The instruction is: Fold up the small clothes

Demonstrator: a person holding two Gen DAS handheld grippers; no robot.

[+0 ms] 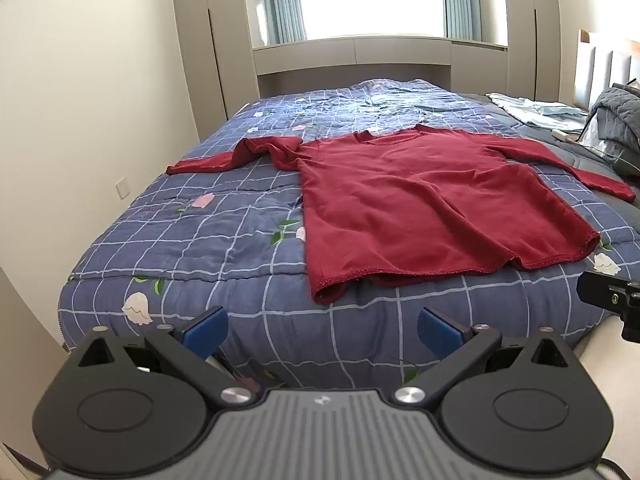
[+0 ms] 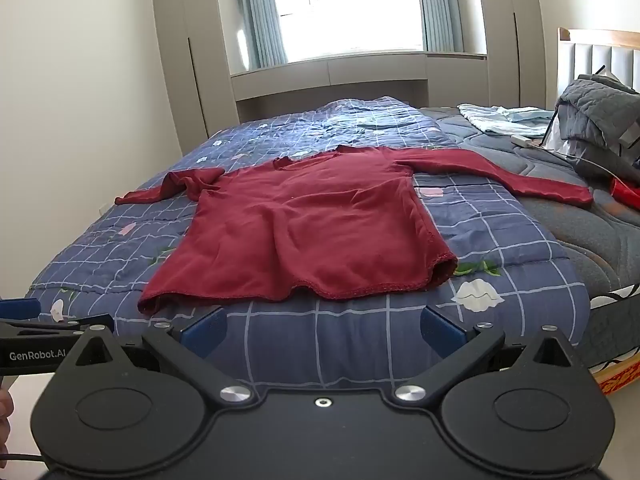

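A dark red long-sleeved shirt lies spread flat on the blue checked quilt, collar toward the window, hem toward me, both sleeves stretched out sideways. It also shows in the right wrist view. My left gripper is open and empty, held short of the hem near the bed's foot edge. My right gripper is open and empty too, just short of the hem. The left gripper's body shows at the left edge of the right wrist view.
A light blue garment, a grey quilted bundle, a white charger with cable and a red item lie at the bed's right side. A wall and wardrobes stand left; a window bench stands behind the bed.
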